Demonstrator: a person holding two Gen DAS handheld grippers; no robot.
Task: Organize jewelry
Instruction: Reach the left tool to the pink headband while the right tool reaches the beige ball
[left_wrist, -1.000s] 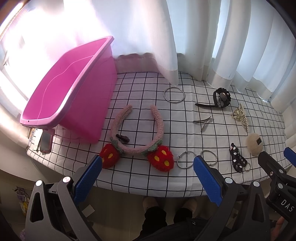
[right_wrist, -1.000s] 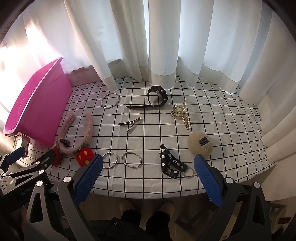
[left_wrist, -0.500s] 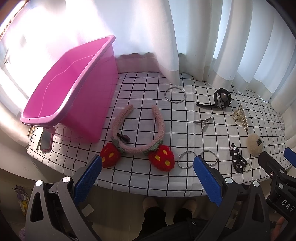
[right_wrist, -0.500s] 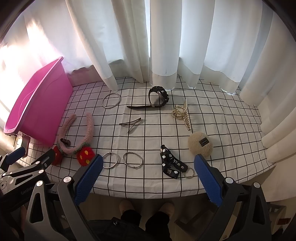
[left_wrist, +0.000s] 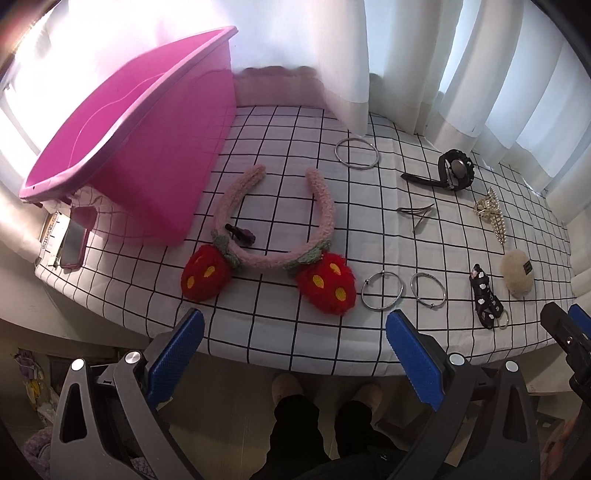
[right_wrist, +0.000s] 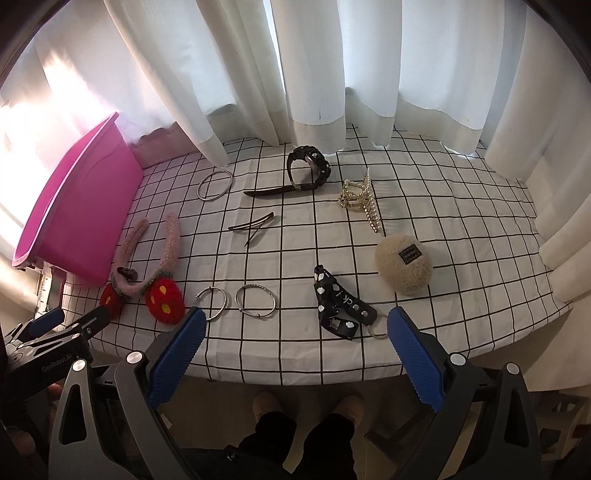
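A pink plastic tub (left_wrist: 122, 147) (right_wrist: 77, 218) stands at the table's left. Beside it lies a fuzzy pink headband with red strawberries (left_wrist: 277, 236) (right_wrist: 147, 266), a small dark clip (left_wrist: 240, 232) inside its arc. Silver bangles (left_wrist: 382, 291) (right_wrist: 255, 301), a third bangle (left_wrist: 356, 153), a black watch (right_wrist: 308, 171), hairpins (right_wrist: 255, 227), a pearl claw clip (right_wrist: 360, 201), a cream puff (right_wrist: 404, 264) and a black strap (right_wrist: 338, 302) are spread on the checked cloth. My left gripper (left_wrist: 295, 338) and right gripper (right_wrist: 295, 338) hover open and empty before the front edge.
White curtains (right_wrist: 314, 66) hang behind the table. A phone in a pink case (left_wrist: 74, 243) lies at the left corner by the tub. The person's legs and slippers (right_wrist: 303, 410) show below the table edge.
Both grippers have eased slightly forward and up, so the table sits a little lower in view. Nothing on the cloth has moved.
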